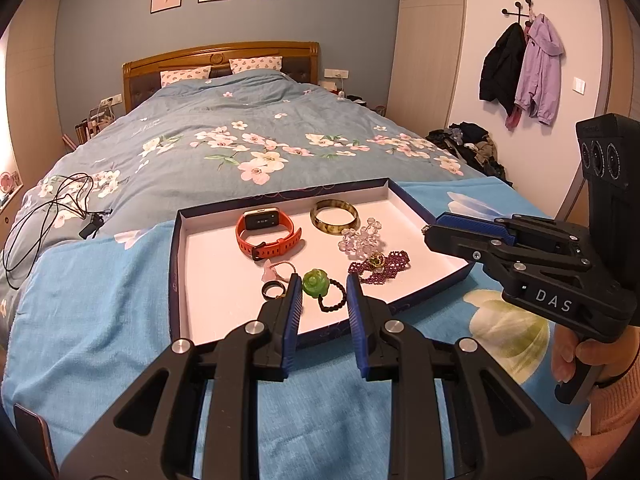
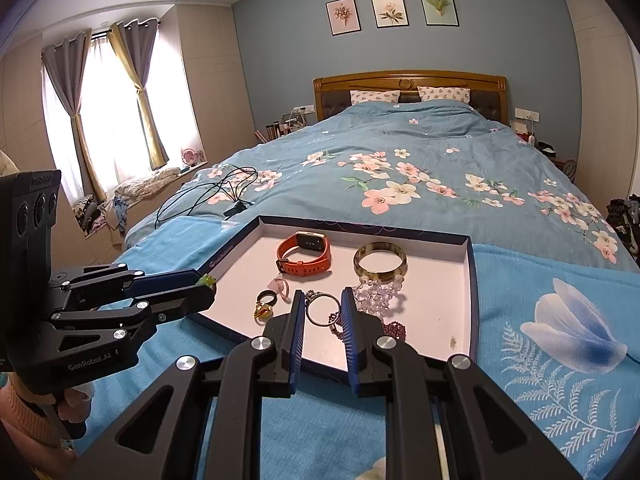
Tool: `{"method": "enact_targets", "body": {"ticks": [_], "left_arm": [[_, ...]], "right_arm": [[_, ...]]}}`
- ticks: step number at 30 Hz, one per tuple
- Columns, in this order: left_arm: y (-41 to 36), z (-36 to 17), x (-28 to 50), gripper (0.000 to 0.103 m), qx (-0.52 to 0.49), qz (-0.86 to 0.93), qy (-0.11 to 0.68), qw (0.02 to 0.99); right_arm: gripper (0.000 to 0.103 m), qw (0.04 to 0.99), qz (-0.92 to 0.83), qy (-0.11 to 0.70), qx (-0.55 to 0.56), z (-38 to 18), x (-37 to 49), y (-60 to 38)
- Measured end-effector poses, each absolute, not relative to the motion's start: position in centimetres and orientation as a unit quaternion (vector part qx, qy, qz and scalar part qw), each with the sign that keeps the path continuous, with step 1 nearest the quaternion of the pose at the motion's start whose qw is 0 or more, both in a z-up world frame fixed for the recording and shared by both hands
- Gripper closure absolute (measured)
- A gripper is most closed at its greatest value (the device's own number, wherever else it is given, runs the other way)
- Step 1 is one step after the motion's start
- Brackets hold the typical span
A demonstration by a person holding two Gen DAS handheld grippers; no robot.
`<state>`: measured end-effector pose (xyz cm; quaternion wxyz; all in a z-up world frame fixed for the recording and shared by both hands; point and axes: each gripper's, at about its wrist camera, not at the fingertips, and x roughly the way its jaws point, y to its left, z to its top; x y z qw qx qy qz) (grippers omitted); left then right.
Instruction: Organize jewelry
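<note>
Several jewelry pcs — watch (image 1: pixel 267 236), bangle (image 1: pixel 334 216), bead bracelets, rings — lie loose in tray (image 1: pixel 178 280) on bed, none sorted yet; left gripper (image 1: pixel 321 300) and right gripper (image 2: pixel 322 312) hover w/ jaws slightly apart, gripping nothing — sorting apparently all still ahead.

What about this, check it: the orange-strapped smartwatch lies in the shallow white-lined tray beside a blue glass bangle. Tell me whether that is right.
Only the bangle's colour is wrong. The bangle is mottled amber-brown, not blue, as the right wrist view shows. The orange-strapped smartwatch does lie beside it in the shallow white-lined tray.
</note>
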<state>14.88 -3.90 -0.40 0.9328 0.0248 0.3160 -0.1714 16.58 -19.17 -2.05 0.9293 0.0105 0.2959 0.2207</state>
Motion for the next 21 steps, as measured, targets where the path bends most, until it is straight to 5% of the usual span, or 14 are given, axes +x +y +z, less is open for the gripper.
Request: {"method": "enact_targets", "body": {"ticks": [21], "left_arm": [[-3.5, -0.6, 16.0, 0.080, 0.025, -0.165, 0.313, 0.935]], "right_arm": [[0.087, 0.929, 0.219, 0.298, 0.013, -2.1, 17.1, -19.4]]}}
